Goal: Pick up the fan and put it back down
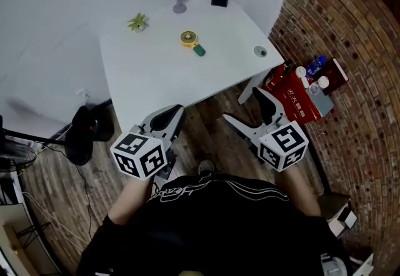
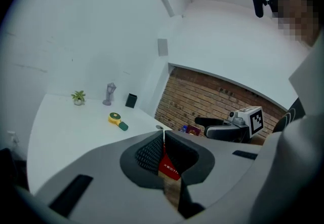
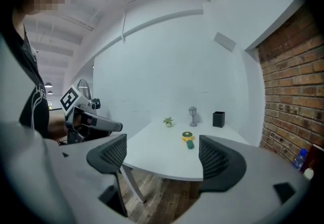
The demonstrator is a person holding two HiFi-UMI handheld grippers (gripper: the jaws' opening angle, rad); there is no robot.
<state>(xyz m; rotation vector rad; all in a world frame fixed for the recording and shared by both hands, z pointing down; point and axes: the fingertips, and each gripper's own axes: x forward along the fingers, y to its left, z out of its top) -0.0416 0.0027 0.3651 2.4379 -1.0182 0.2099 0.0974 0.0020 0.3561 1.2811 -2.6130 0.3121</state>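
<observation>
My left gripper (image 1: 170,115) hangs short of the table's (image 1: 156,84) near edge, jaws pinched together on nothing. My right gripper (image 1: 248,109), also short of that edge, gapes wide. The yellow-and-green fan (image 1: 191,42) lies flat on the table, past its middle.

— What is the little round grey thing (image 1: 260,51) near the corner of the table (image 1: 156,78)?
— Too small to tell.
— And the red box (image 2: 169,167)?
— The left gripper (image 2: 163,136) covers most of it. Its writing is too blurry to read.
</observation>
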